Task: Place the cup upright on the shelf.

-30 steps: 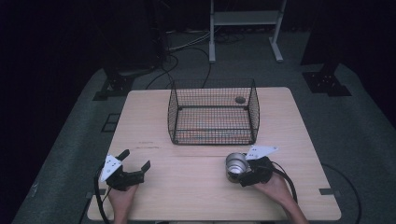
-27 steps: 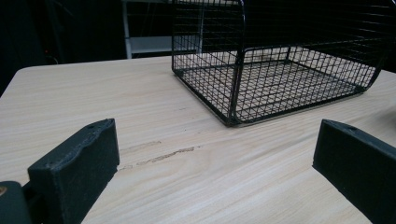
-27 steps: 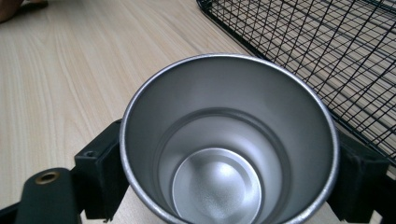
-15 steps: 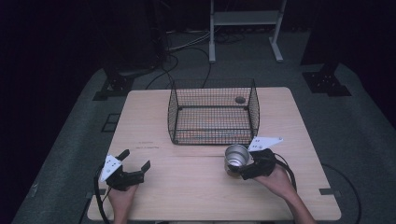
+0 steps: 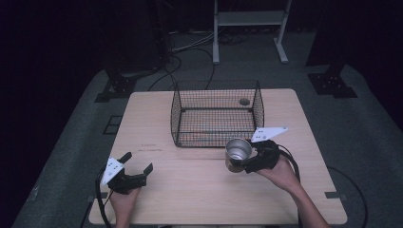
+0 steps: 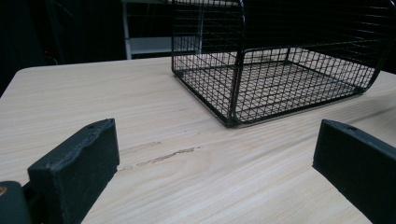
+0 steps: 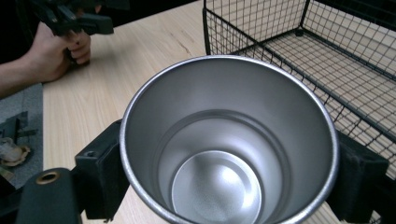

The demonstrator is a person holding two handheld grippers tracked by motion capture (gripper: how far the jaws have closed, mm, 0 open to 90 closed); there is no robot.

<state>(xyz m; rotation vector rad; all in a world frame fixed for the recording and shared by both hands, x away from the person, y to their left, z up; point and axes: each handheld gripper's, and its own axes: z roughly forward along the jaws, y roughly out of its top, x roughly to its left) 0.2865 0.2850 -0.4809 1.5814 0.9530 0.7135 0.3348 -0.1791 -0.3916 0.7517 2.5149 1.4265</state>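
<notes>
An empty steel cup hangs above the table just in front of the wire basket, with my right gripper shut on its sides. In the right gripper view the cup sits mouth-up between the two black jaws, its inside bare. The basket lies close behind it there. My left gripper rests low at the table's front left, open, nothing between its jaws. The left gripper view looks across bare wood to the basket.
The wooden table has free room at its left and front middle. A small hole shows in the tabletop behind the basket. A white shelf frame and cables lie on the floor beyond the table.
My right gripper has lifted the cup off the table and brought it nearer to the basket's front. The left gripper has stayed put.
</notes>
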